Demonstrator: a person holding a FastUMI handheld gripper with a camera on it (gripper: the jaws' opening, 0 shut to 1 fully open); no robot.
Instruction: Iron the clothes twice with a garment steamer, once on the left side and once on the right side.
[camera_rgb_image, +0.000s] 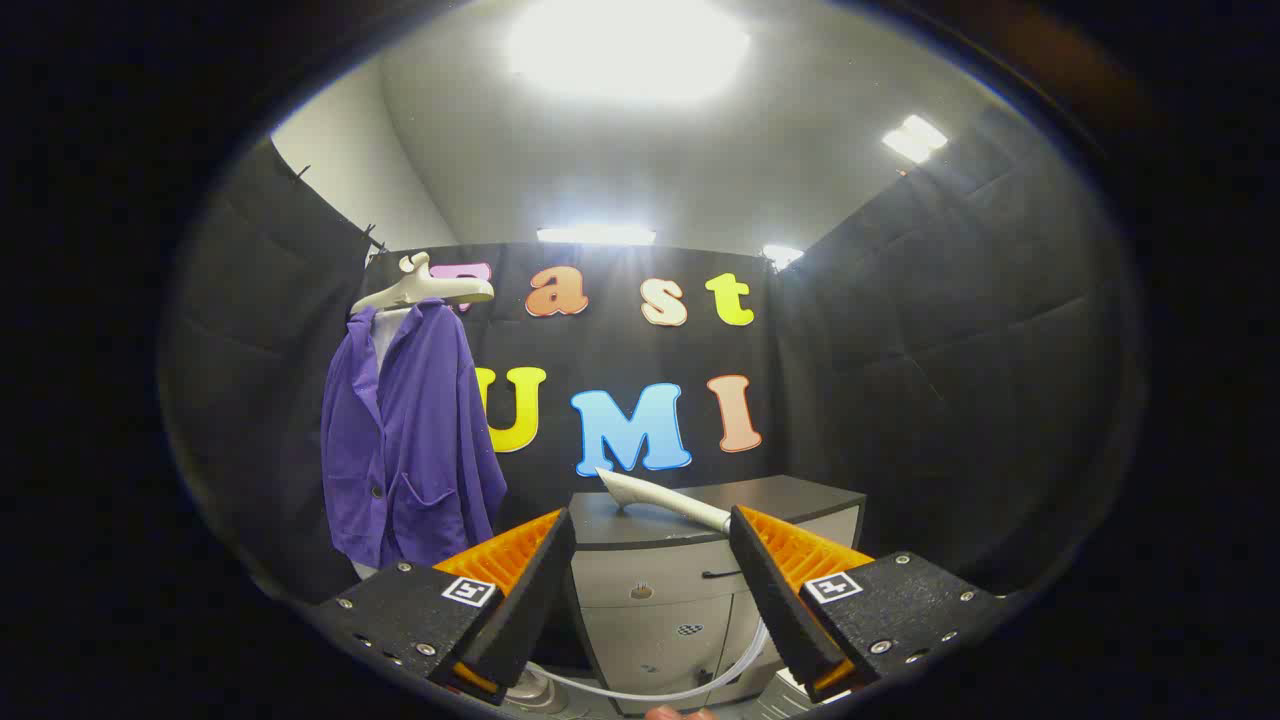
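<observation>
gripper (652, 560) agape, steamer (665, 497) beyond

I can read no words or numbers; my gripper (650, 580), fingers spread apart, carries only small square coded markers.

One purple jacket (410, 440) on one hanger (420, 288), beyond the fingers. One steamer head (665, 498) lying on one cabinet (700, 560), ahead of one gripper (650, 580), its two fingers spread apart, empty.
</observation>
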